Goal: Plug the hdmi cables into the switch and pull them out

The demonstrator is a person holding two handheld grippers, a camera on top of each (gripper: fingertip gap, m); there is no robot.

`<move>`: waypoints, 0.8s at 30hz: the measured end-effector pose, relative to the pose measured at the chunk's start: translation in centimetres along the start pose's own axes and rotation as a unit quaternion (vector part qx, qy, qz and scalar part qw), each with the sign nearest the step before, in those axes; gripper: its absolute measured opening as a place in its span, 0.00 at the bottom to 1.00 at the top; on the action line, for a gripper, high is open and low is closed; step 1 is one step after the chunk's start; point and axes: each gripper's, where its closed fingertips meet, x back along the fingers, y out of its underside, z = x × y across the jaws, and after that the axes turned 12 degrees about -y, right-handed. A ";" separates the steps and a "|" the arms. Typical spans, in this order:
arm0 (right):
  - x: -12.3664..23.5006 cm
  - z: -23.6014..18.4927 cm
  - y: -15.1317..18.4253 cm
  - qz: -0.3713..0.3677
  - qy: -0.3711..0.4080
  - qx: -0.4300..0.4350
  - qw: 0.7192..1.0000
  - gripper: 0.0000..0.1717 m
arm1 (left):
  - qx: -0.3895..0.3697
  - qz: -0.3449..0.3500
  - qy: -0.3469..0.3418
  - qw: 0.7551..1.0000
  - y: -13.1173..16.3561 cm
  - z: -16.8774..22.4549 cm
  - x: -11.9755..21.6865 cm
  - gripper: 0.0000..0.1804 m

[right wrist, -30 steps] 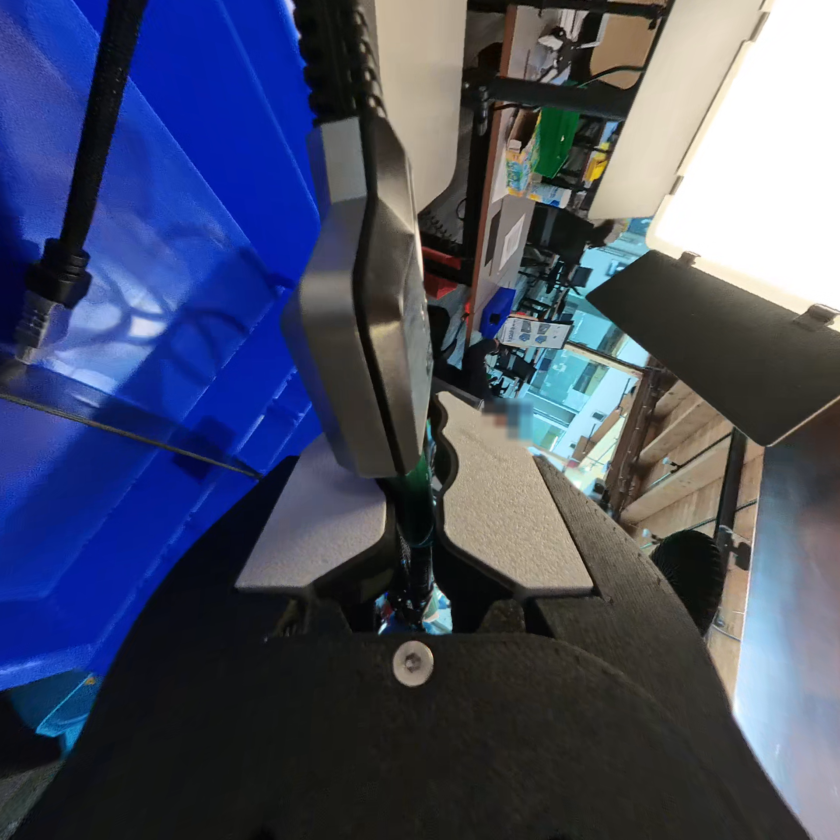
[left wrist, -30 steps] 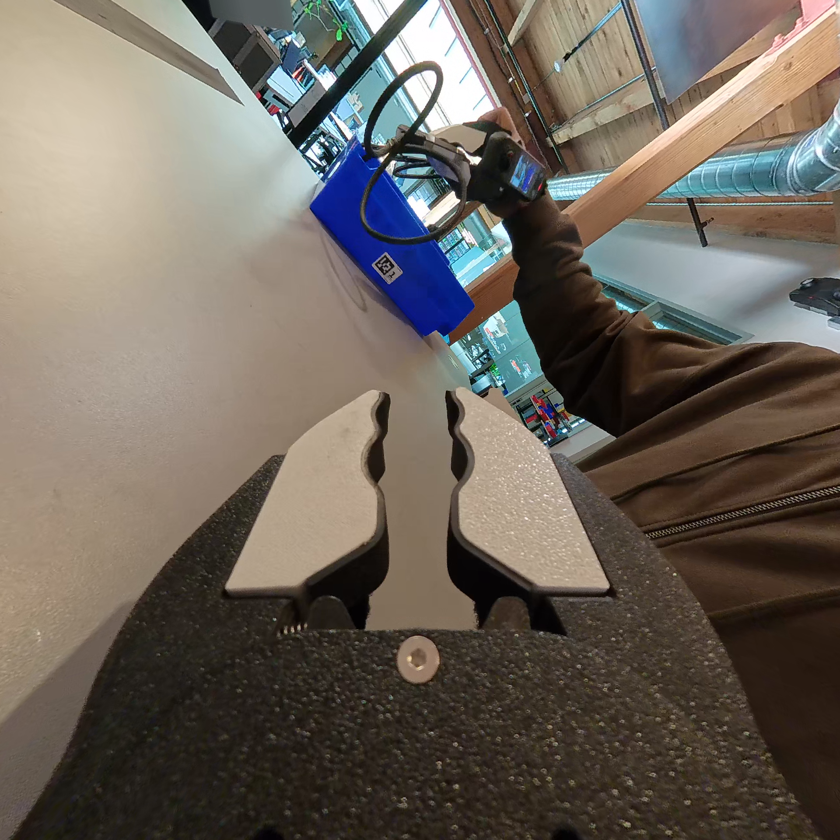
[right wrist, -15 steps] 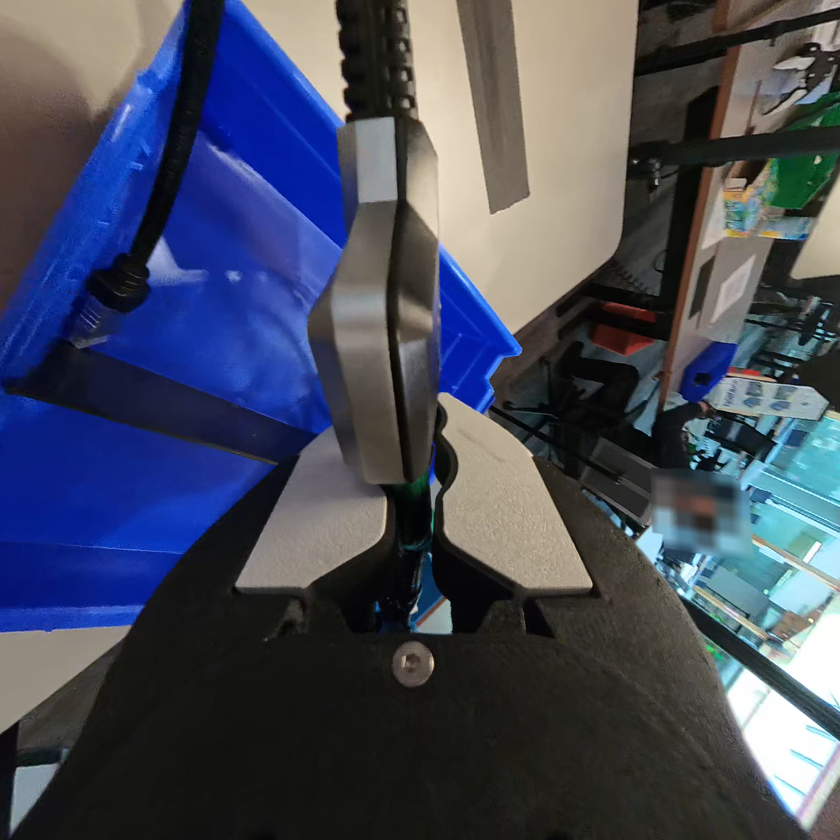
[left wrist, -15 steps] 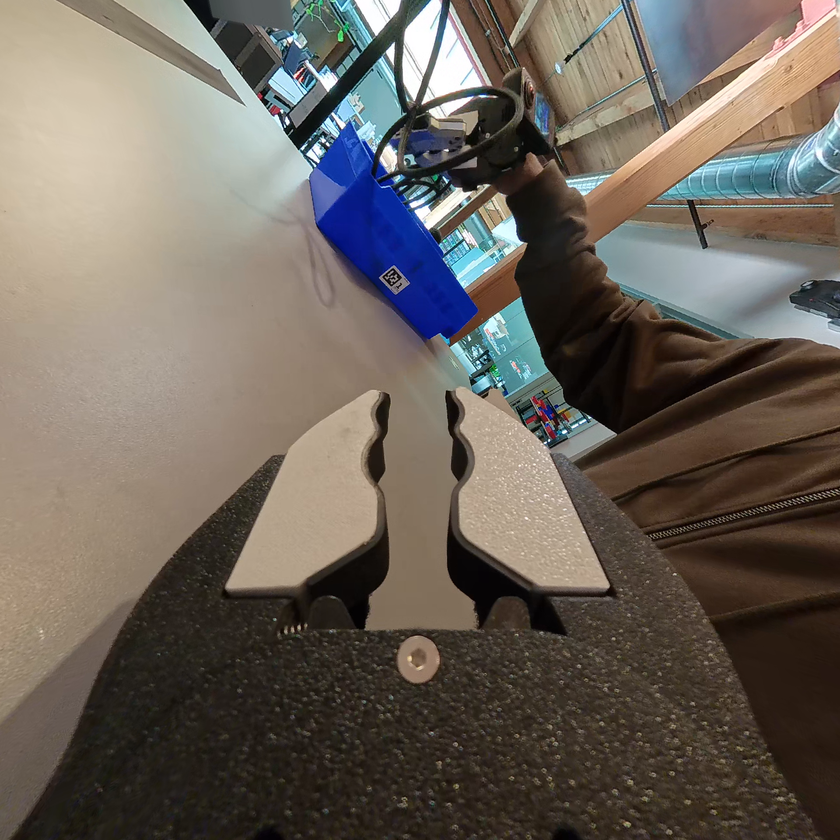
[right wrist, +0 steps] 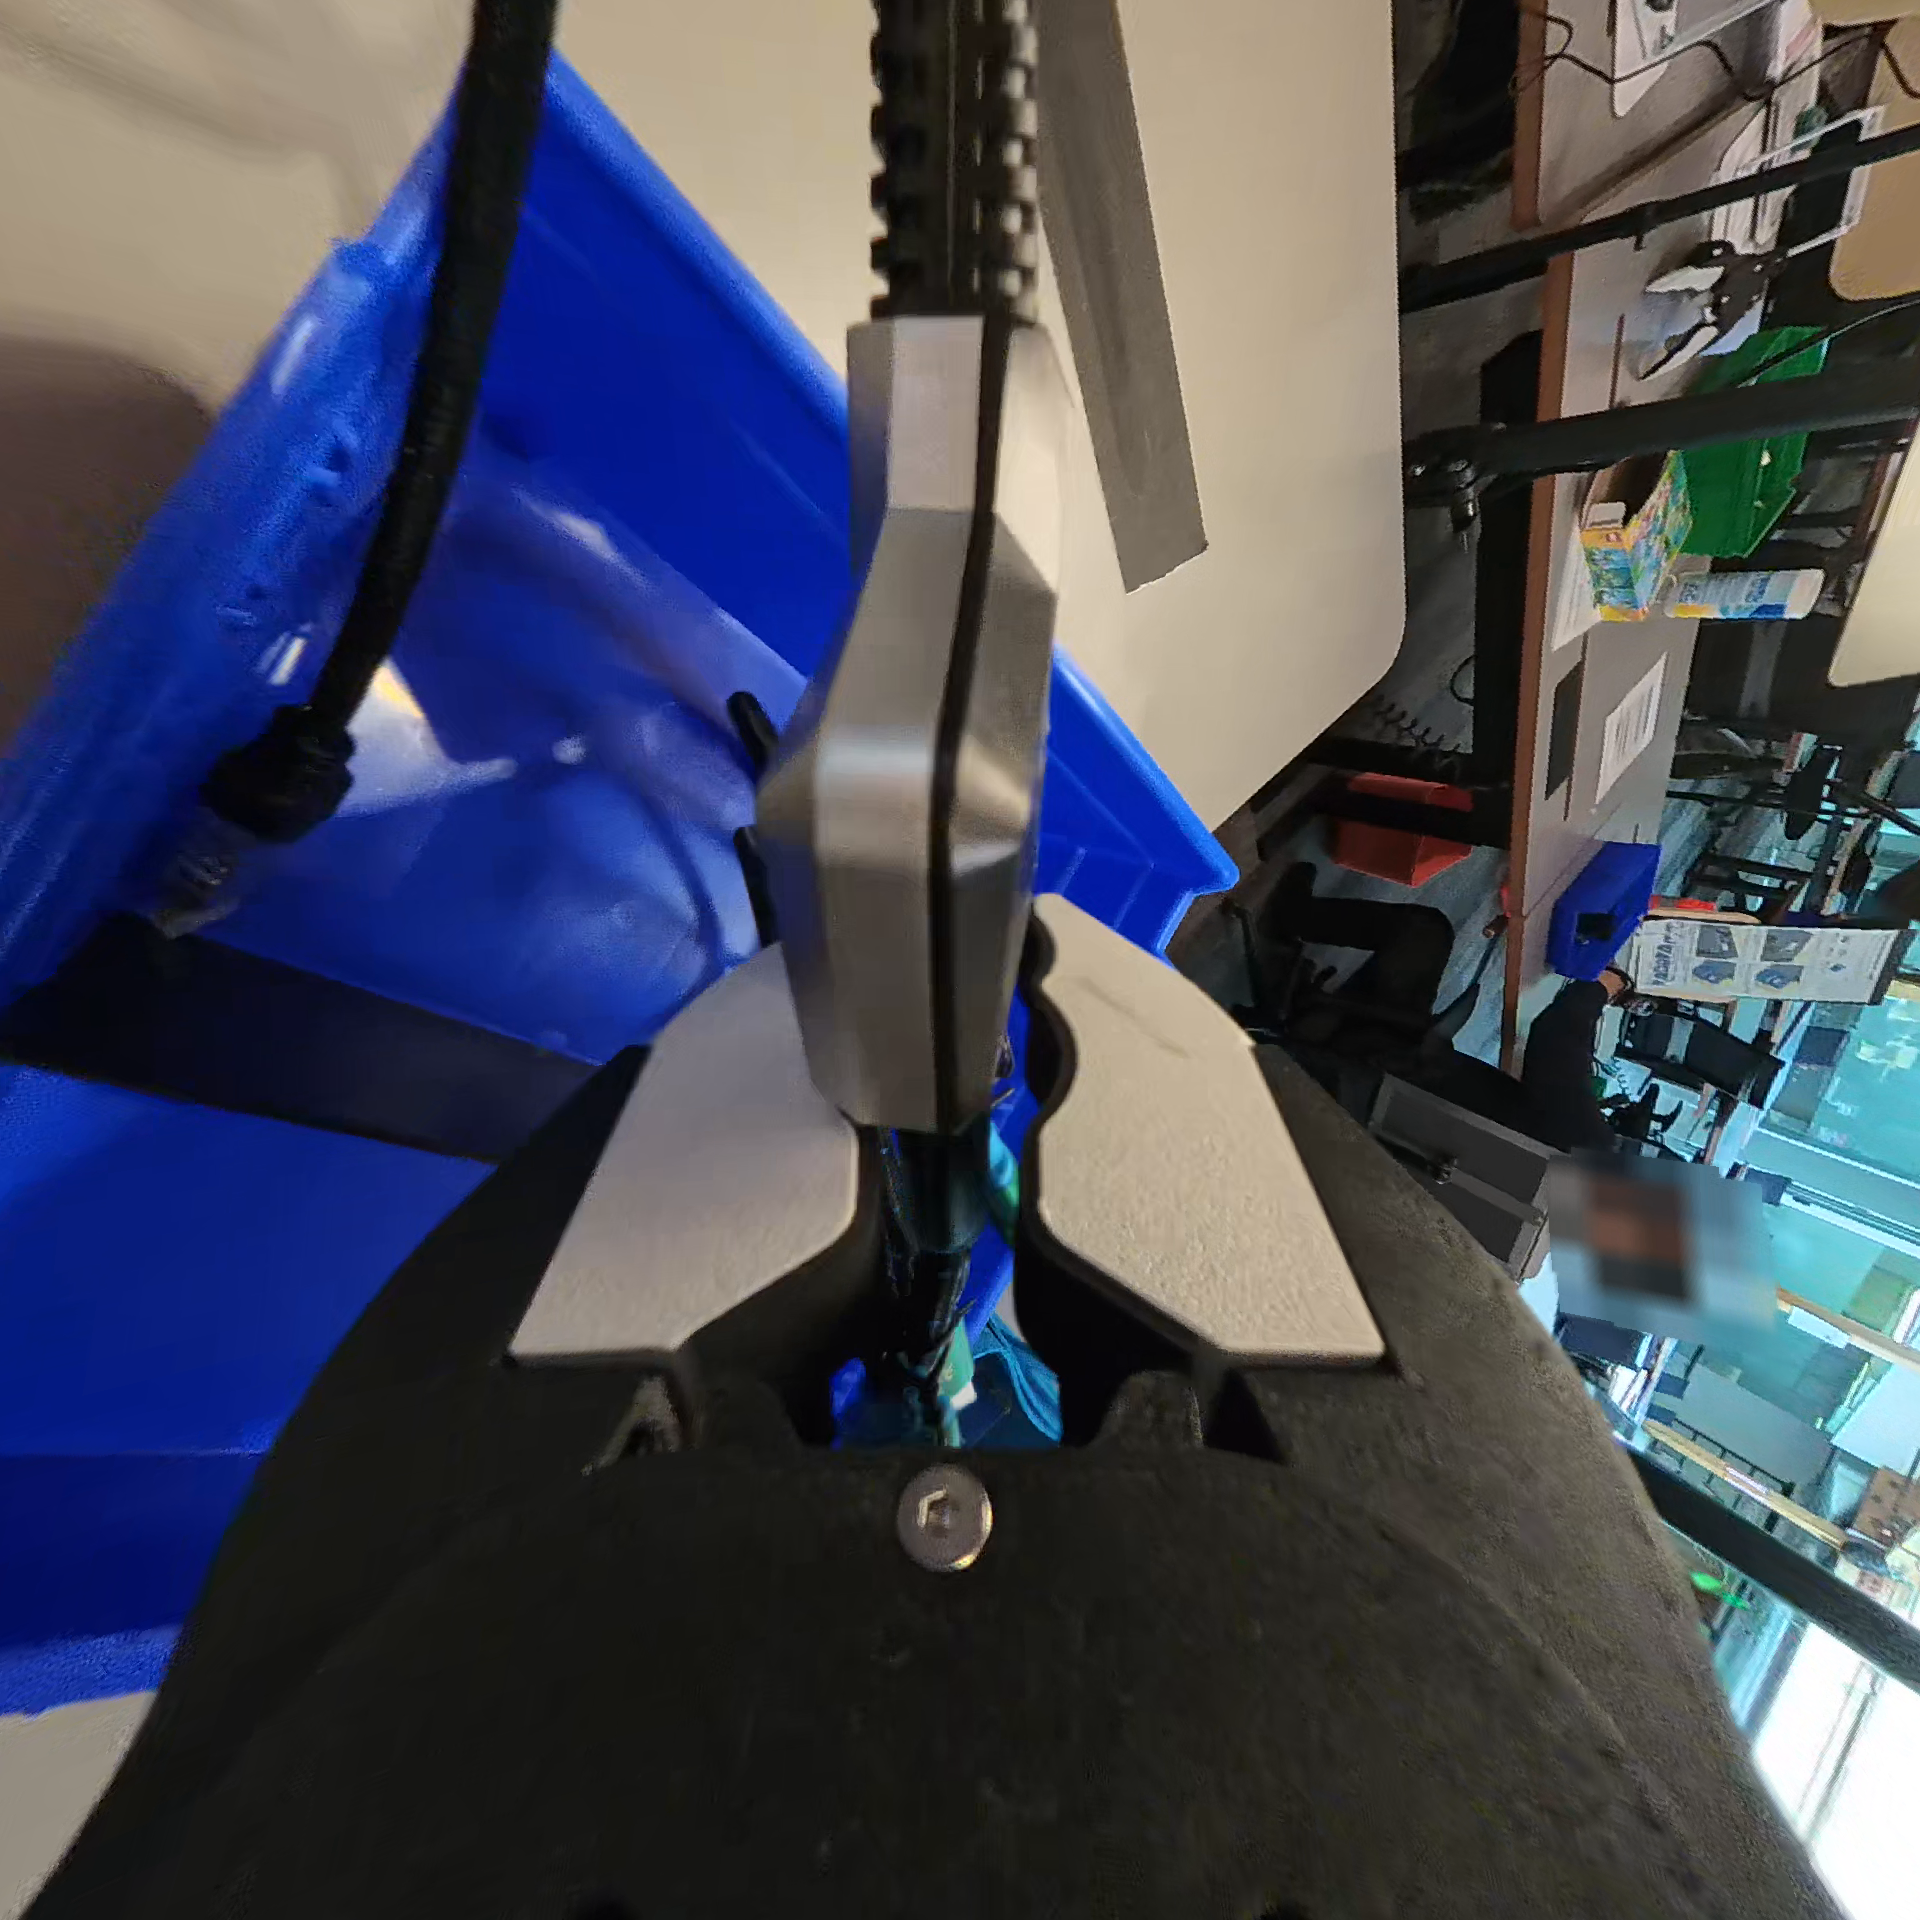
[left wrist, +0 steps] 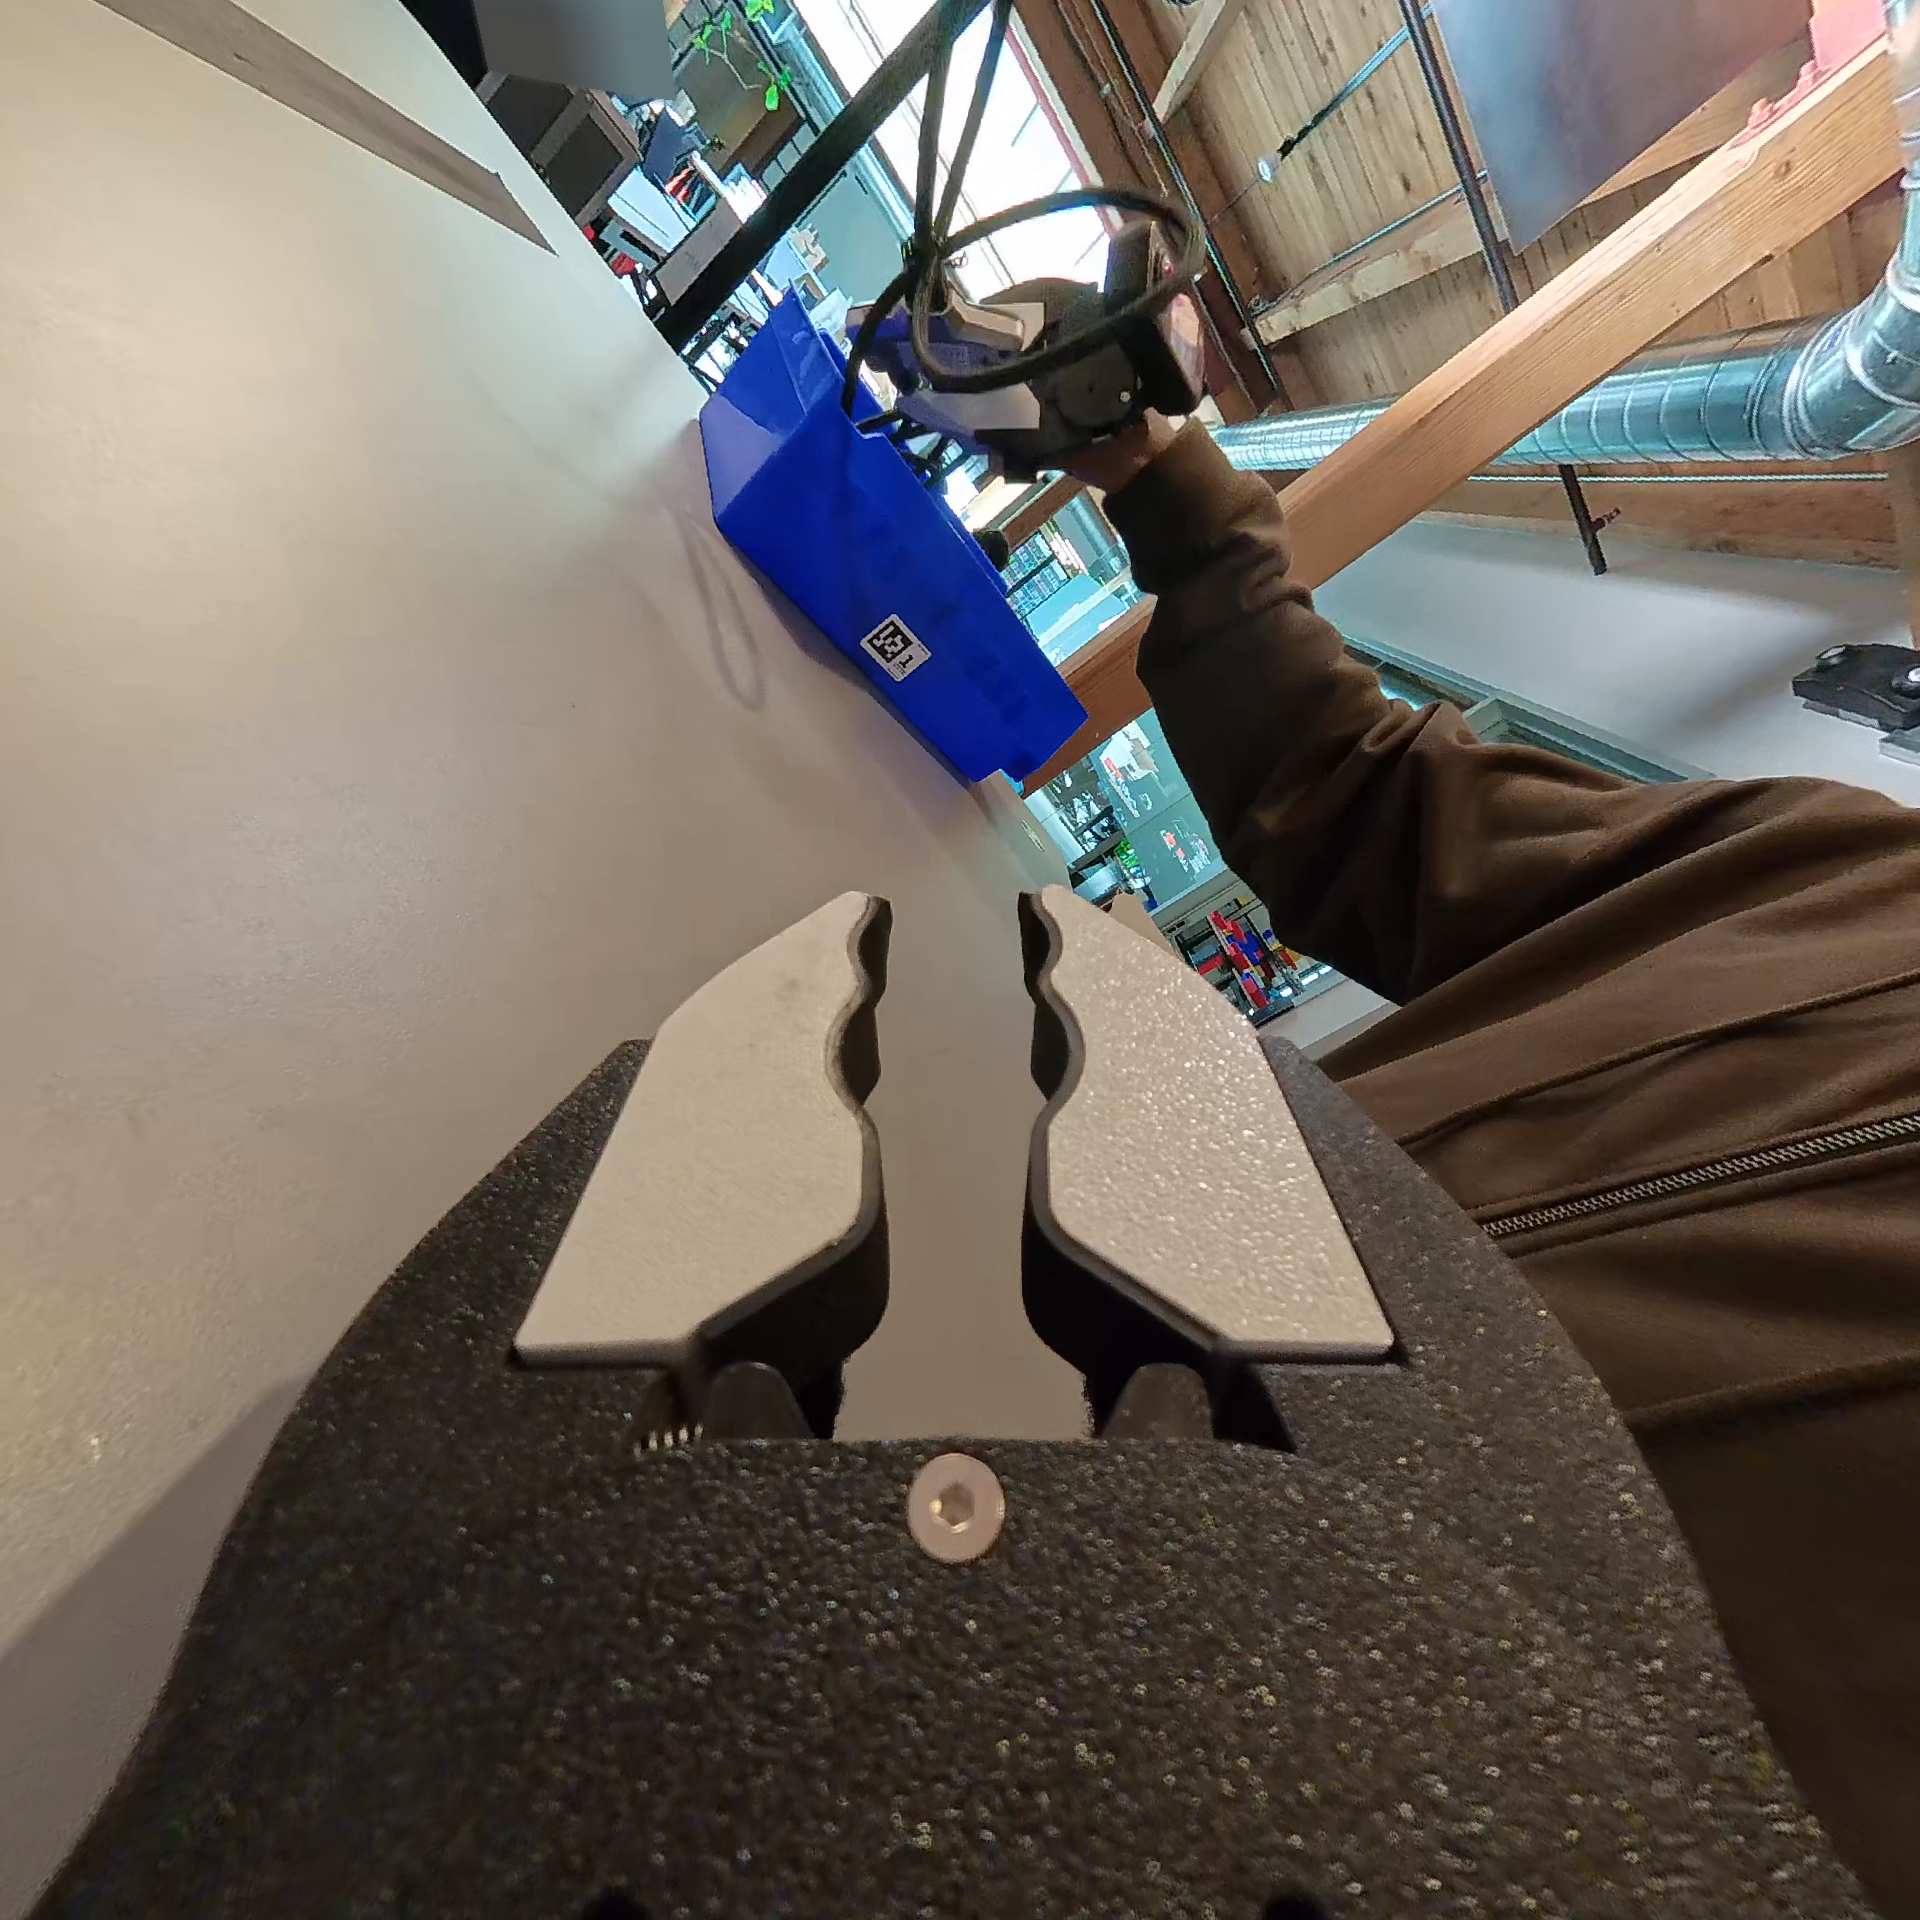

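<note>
Oddly, the right gripper (right wrist: 940,997) half hides its own grip: a grey adapter (right wrist: 914,748) with black cables (right wrist: 416,468) sits between parted fingers, contact unclear, over the blue bin (right wrist: 582,582). Cable ends dangle inside. The left gripper (left wrist: 954,914) gapes, bare, above the table (left wrist: 312,623).

The right hand-held gripper (right wrist: 940,997) has loosened around the grey adapter (right wrist: 914,748).
</note>
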 end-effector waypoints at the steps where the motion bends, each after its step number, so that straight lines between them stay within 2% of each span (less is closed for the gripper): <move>1: 0.4 -0.3 0.1 -0.001 0.002 -0.002 1.000 0.19 | 0.000 0.001 0.001 1.000 0.0 0.0 0.0 0.14; 7: 3.9 -1.1 1.1 0.022 0.027 -0.052 0.998 0.31 | 0.005 0.001 0.007 1.000 -0.1 0.0 0.1 0.14; 13: 6.4 -4.1 3.6 0.038 0.047 -0.101 0.993 0.33 | 0.006 0.002 0.009 1.000 -0.2 0.1 0.2 0.14; 18: 7.8 -8.9 6.0 0.066 0.048 -0.160 0.984 0.33 | 0.005 0.000 0.008 1.000 -0.1 0.1 0.1 0.14; 21: 8.8 -12.7 7.0 0.125 0.028 -0.210 0.969 0.29 | 0.004 -0.001 0.009 1.000 -0.1 0.1 0.1 0.14; 24: 9.7 -16.3 7.1 0.215 0.001 -0.282 0.935 0.32 | 0.001 -0.001 0.007 1.000 0.0 0.1 0.1 0.14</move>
